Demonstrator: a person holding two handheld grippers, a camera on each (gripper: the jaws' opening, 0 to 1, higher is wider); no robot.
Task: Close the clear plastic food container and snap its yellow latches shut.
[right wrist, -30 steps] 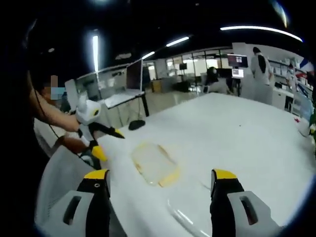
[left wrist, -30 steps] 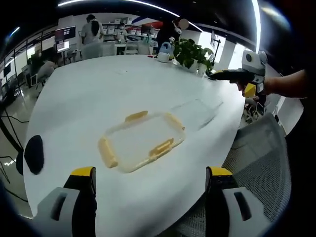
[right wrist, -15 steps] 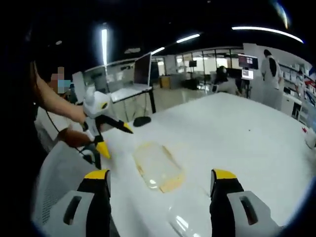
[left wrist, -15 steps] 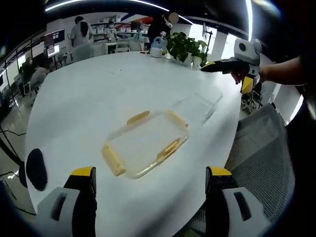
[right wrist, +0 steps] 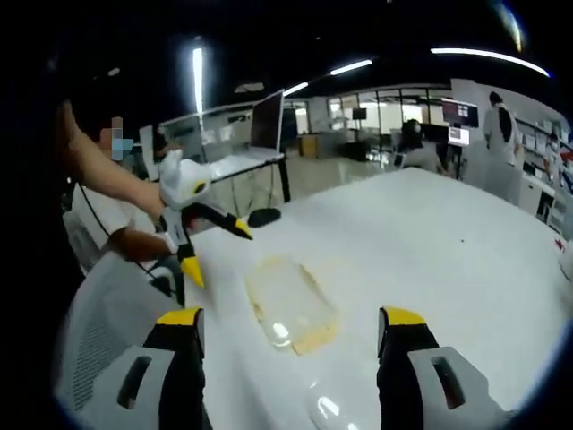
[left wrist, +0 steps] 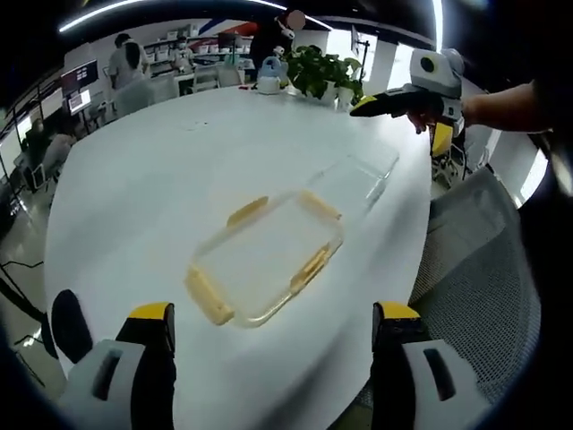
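Note:
A clear plastic piece with yellow latches lies flat on the white table, ahead of my open left gripper. Just beyond it lies a second clear piece without latches. My right gripper is held in the air past the table's edge, jaws apart. In the right gripper view, the latched piece sits ahead of my open right gripper, with the plain clear piece nearer the camera. A hand holds the left gripper above the table's edge, jaws spread and nothing between them.
A potted plant and a white-blue kettle stand at the table's far end. A black object lies near the left edge. A grey mesh chair stands beside the table. A desk with a monitor and several people are behind.
Both cameras have shifted a little and the left gripper view looks more steeply down on the table. The two clear pieces have not moved. Both grippers remain open.

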